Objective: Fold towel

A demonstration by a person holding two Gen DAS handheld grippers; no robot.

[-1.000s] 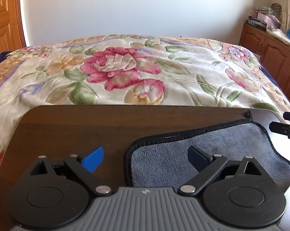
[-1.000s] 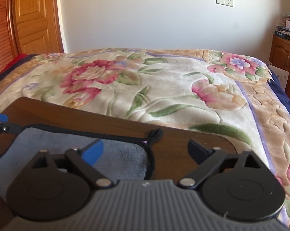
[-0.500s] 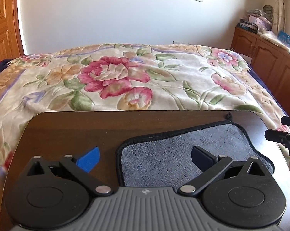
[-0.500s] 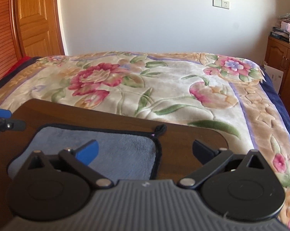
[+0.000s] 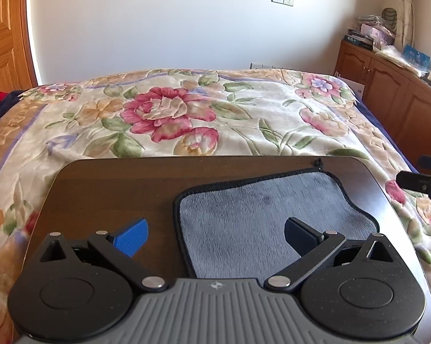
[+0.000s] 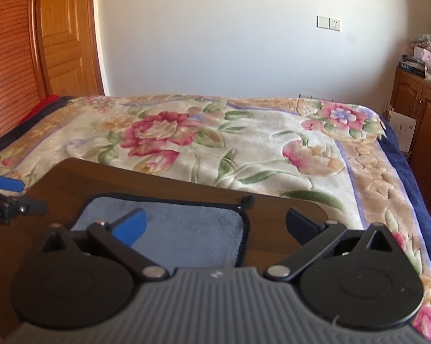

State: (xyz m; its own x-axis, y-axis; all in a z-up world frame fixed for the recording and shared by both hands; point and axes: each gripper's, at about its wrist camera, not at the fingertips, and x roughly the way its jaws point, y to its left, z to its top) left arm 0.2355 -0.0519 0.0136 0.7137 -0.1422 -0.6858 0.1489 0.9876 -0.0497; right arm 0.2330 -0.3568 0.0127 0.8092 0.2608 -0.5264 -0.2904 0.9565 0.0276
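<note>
A grey towel (image 5: 255,215) with a black hem lies flat on the dark wooden table (image 5: 115,189), with a small loop at its far corner. It also shows in the right wrist view (image 6: 186,235). My left gripper (image 5: 215,236) is open and empty, raised above the towel's near left edge. My right gripper (image 6: 215,228) is open and empty above the towel's near right edge. The right gripper's fingers (image 5: 416,183) show at the right edge of the left wrist view. The left gripper's fingers (image 6: 7,185) show at the left edge of the right wrist view.
A bed with a floral blanket (image 5: 186,114) lies just beyond the table's far edge. A wooden cabinet (image 5: 387,91) with clutter on top stands at the right wall. A wooden door (image 6: 63,34) is at the back left.
Both grippers have risen and pulled back from the towel, so more of the table and the room shows. The towel has stayed flat. Both grippers remain open.
</note>
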